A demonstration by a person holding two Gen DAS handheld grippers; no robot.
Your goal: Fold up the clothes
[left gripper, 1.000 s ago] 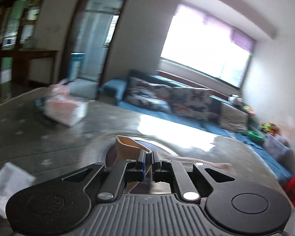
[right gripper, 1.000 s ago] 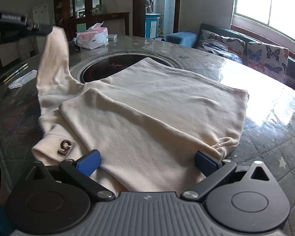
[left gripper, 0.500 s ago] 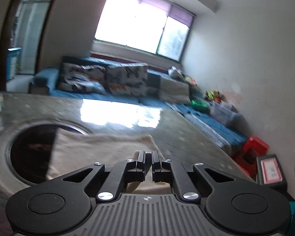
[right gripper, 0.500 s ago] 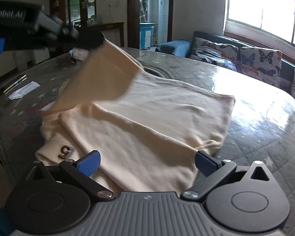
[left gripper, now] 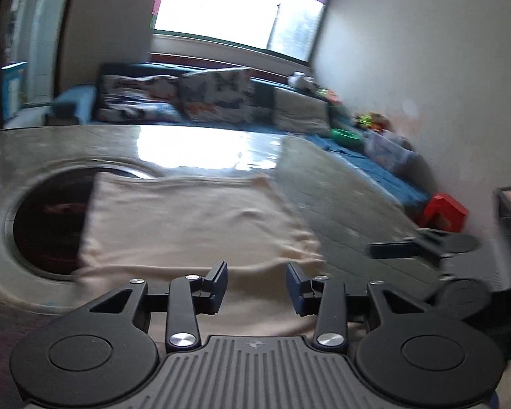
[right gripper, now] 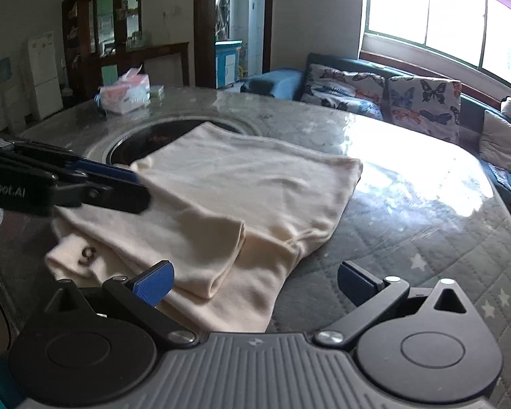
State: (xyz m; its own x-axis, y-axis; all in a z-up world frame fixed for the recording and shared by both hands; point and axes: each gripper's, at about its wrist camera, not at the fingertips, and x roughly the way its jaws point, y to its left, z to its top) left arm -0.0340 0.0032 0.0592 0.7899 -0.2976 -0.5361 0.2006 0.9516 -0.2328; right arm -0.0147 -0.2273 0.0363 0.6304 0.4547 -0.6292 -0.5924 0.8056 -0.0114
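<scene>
Your left gripper (left gripper: 255, 284) has its fingers spread, empty above the cream garment (right gripper: 242, 184), which lies partly folded on the worktop (right gripper: 408, 225) ahead of both. Right gripper (right gripper: 255, 281): spread, empty. It looks soft, light, floppy; pinch hems or corners.

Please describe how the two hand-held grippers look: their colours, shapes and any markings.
Both are black. The left gripper and the right gripper each have a grey ribbed plate between two round black discs, angled link arms with silver screws, and two fingers with blue pads. Seen from the right wrist view, the left gripper's side carries white lettering ending in "obot.AI".
</scene>
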